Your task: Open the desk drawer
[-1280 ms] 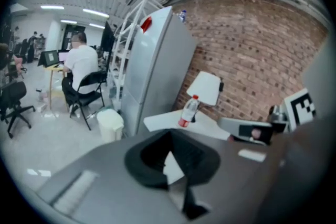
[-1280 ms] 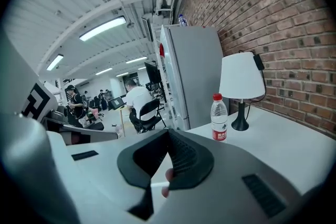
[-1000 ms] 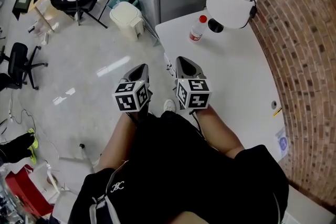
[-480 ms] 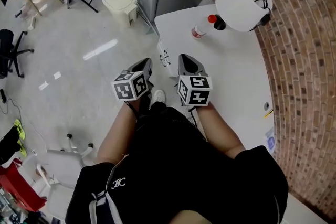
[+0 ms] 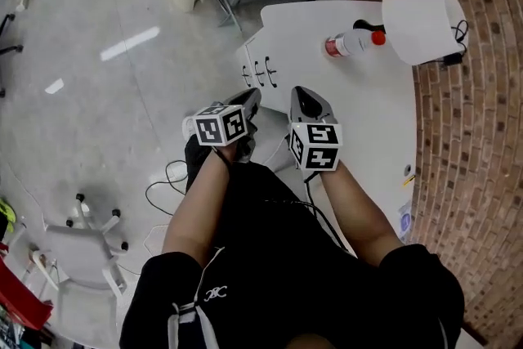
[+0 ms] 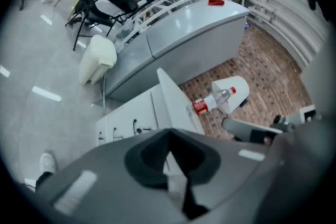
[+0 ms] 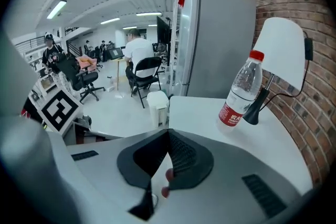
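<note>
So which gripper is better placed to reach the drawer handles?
Left, probably. The left gripper hangs off the edge of the desk top, facing the drawer handles, which show ahead in its view. The right gripper is over the desk top, above them. Both are shut.

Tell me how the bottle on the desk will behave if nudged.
The bottle stands upright, tall and narrow, so a high nudge would probably tip it. It is round, so once down it may roll across the desk. Clear thin-looking plastic suggests it is light and may dent under a hard squeeze.
</note>
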A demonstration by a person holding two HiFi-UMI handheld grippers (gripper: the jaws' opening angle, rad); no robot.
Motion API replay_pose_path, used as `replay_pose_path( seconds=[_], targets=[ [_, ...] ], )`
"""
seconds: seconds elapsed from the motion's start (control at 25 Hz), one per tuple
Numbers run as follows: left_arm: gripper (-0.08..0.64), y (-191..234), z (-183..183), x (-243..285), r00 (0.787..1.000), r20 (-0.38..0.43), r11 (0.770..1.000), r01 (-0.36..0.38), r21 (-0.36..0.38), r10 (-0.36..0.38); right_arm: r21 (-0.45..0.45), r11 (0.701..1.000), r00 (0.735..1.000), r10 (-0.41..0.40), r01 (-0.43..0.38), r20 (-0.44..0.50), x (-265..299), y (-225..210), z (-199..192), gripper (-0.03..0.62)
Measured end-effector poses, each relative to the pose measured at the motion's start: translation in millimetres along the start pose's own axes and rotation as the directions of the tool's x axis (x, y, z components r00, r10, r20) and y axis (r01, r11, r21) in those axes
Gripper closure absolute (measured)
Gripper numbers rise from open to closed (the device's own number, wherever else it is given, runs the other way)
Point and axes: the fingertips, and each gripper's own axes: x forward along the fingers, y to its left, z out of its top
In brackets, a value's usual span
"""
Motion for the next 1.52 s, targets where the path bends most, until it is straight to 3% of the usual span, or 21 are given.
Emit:
replay_pose_path(
  seconds=[0.24,0.48,0.76,1.04,1.16,1.28,1.52],
  targets=[
    [0.560,64,-36,47,1.000,-0.012,0.988,0.021,-0.151,-0.023,-0.054,0.998,0.996,-0.018,0.014,-0.084,24,4,-23,0.601],
    [0.558,123,-54,94,1.000,-0.026,0.987,0.000,-0.161,-0.005,-0.044,0.998,0.996,-0.048,0.044,-0.079,40,5,-19,0.601],
    [0.478,126,-67,151,0.990,-0.049,0.968,0.120,-0.221,-0.133,-0.111,0.991,0.990,-0.082,0.069,-0.117,55,-2,-37,0.601],
    [0.445,125,-87,180,0.983,-0.120,0.968,0.112,-0.223,-0.142,-0.110,0.990,0.982,-0.102,0.085,-0.162,61,-14,-54,0.601],
    [0.540,120,-83,181,0.975,-0.096,0.944,0.165,-0.285,-0.200,-0.104,0.991,0.980,-0.104,0.088,-0.168,65,-17,-56,0.601],
    [0.543,118,-83,177,0.973,-0.082,0.930,0.179,-0.322,-0.215,-0.104,0.991,0.979,-0.103,0.086,-0.177,64,-20,-58,0.601],
    [0.545,125,-82,164,0.973,-0.100,0.932,0.165,-0.323,-0.207,-0.087,0.991,0.978,-0.111,0.097,-0.178,61,-30,-57,0.601]
  ],
)
